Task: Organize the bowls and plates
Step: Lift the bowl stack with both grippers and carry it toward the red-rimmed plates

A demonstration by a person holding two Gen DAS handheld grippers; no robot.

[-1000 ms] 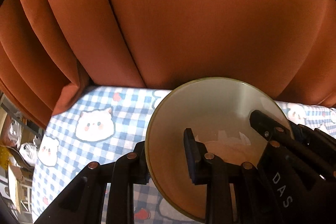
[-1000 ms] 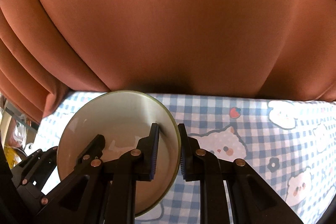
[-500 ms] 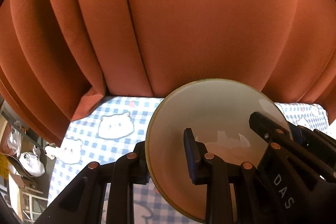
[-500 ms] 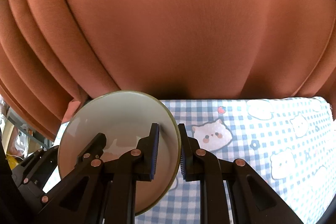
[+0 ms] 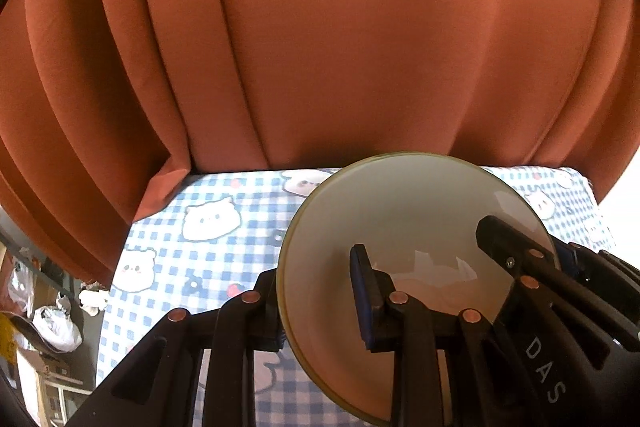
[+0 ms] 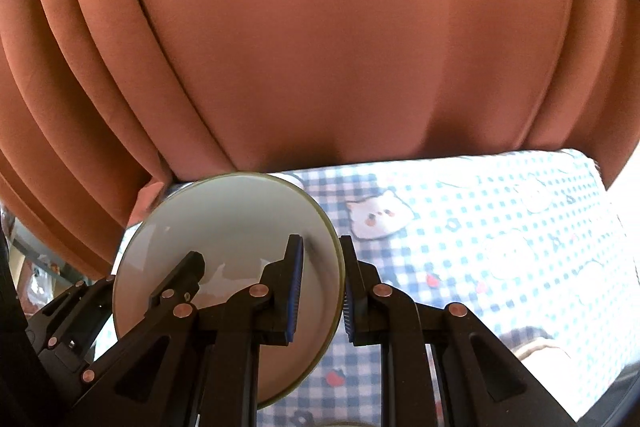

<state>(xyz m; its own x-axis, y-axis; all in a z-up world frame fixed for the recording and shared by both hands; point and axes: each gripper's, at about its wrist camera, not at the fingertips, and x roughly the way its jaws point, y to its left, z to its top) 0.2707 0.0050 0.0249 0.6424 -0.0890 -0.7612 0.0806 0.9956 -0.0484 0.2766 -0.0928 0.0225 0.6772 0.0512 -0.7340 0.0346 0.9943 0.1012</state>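
Note:
A cream bowl [image 5: 400,211] with an olive-green rim hangs tilted above the table, held from both sides. My left gripper [image 5: 316,291] is shut on its left rim, one blue pad inside the bowl and the other finger outside. My right gripper [image 6: 322,283] is shut on the opposite rim of the same bowl [image 6: 228,223]. In the left wrist view the right gripper [image 5: 536,247] shows on the bowl's far side. In the right wrist view the left gripper [image 6: 136,279] shows at the bowl's left edge.
Below lies a table with a blue-and-white checked cloth [image 5: 208,251] printed with cat faces. An orange curtain [image 5: 360,47] hangs right behind it. Bags and clutter [image 5: 56,323] sit on the floor at the left. A pale beige object [image 6: 532,347] lies at the cloth's near right.
Both grippers have risen and drawn back together with the bowl in their grip. The cloth looks smaller and farther, and its right end has come into view.

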